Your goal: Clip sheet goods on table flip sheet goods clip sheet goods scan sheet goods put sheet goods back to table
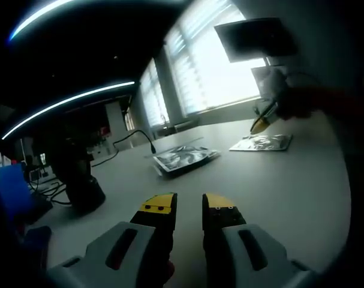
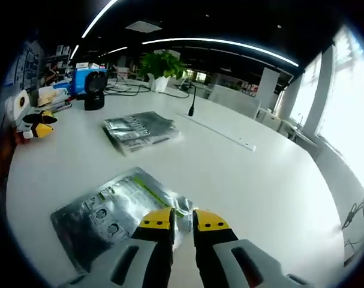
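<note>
Single silver foil pouch [image 2: 119,213], flat on white tabletop [image 2: 259,180], lower centre of right gripper view, long axis running lower left to upper right; nearer edge directly at right tool [image 2: 183,219], jaws a narrow gap apart at that edge, grip on it not discernible; right hand plainly the nearer. Stack of further pouches [image 2: 138,131] upper left, apart. Left tool [image 1: 189,204] slightly open, empty, above bare tabletop.
</note>
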A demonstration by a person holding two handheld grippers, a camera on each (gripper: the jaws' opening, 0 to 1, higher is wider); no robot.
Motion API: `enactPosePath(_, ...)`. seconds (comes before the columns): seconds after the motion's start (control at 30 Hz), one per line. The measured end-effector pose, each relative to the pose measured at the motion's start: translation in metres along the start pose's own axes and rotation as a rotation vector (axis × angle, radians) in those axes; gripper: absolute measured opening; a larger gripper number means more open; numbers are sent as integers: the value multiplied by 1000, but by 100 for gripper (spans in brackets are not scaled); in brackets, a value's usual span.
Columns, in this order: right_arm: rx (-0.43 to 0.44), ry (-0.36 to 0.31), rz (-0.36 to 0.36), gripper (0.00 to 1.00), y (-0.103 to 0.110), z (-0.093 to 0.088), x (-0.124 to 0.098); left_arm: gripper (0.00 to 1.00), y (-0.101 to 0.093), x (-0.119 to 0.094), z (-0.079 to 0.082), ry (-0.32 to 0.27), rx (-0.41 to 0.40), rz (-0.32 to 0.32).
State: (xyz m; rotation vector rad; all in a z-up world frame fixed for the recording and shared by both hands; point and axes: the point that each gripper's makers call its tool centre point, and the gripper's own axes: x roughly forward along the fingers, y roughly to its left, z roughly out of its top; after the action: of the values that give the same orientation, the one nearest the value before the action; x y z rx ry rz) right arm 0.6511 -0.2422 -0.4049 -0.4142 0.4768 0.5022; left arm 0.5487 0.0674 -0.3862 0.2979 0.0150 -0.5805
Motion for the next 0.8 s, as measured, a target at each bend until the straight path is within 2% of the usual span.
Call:
enactPosePath(0.07,0,7,-4,9,-6,0,3,9,0,0,0,0,0,0)
enactPosePath(0.2,26,39,33,9,-9,-1,7,9,0,0,0,0,-1,0)
enactPosePath(0.33,-4,82,46,11,-10,-3,8,9,1,0,0,-1,-2,1)
enactPosePath(0.5,-7,120,105,14,3,-1,10,9,0,0,0,-1,-3,0)
enactPosePath(0.6,-55,156,92,15,0,-2,12,9,1,0,0,-2,-3,0)
enactPosePath(0.73,-42,179,121,16,3,0,15,9,1,0,0,-2,-5,0)
enactPosePath(0.8,-49,216,133,18,4,-5,18,9,1,0,0,-3,-7,-1)
